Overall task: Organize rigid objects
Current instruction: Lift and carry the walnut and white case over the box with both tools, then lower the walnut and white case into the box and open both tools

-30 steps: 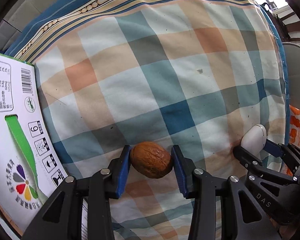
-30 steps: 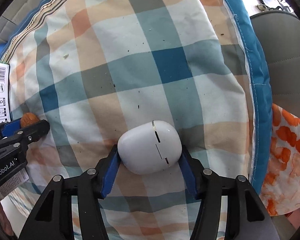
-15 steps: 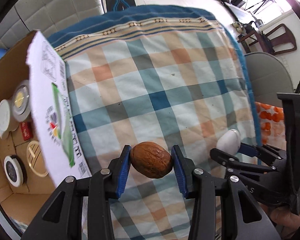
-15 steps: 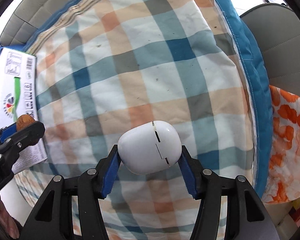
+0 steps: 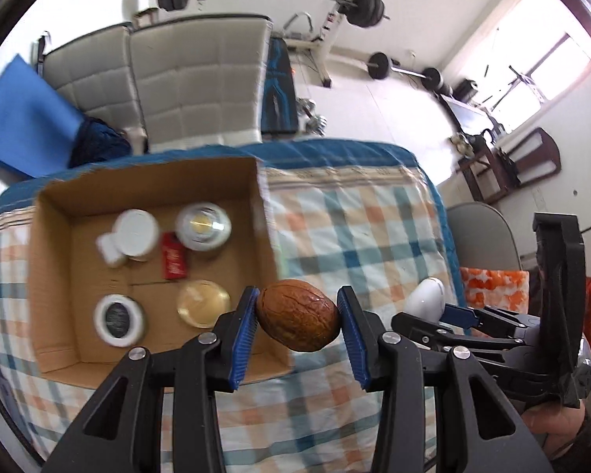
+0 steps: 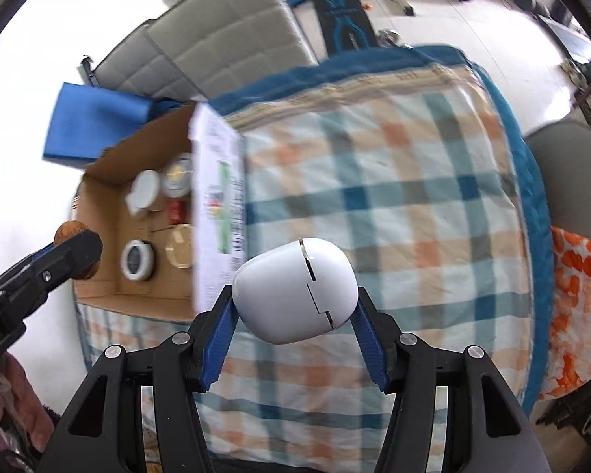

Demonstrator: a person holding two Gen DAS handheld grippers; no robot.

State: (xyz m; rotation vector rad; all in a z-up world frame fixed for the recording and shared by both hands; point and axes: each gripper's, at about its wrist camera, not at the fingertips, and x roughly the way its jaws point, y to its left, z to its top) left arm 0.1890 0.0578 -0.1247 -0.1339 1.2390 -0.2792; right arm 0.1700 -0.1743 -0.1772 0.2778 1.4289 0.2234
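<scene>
My left gripper is shut on a brown walnut and holds it in the air above the near right corner of an open cardboard box. My right gripper is shut on a white egg-shaped case and holds it high over the checked cloth, to the right of the box. The right gripper with the white case also shows in the left wrist view. The left gripper shows at the left of the right wrist view.
The box holds several round tins and a small red pack. It stands on a table under a checked cloth. Grey padded chairs stand behind; an orange patterned cloth lies at right. Barbells stand by the far wall.
Both grippers have risen well above the table with their objects still held. The left gripper has moved left, over the box's corner; the inside of the box has come into view.
</scene>
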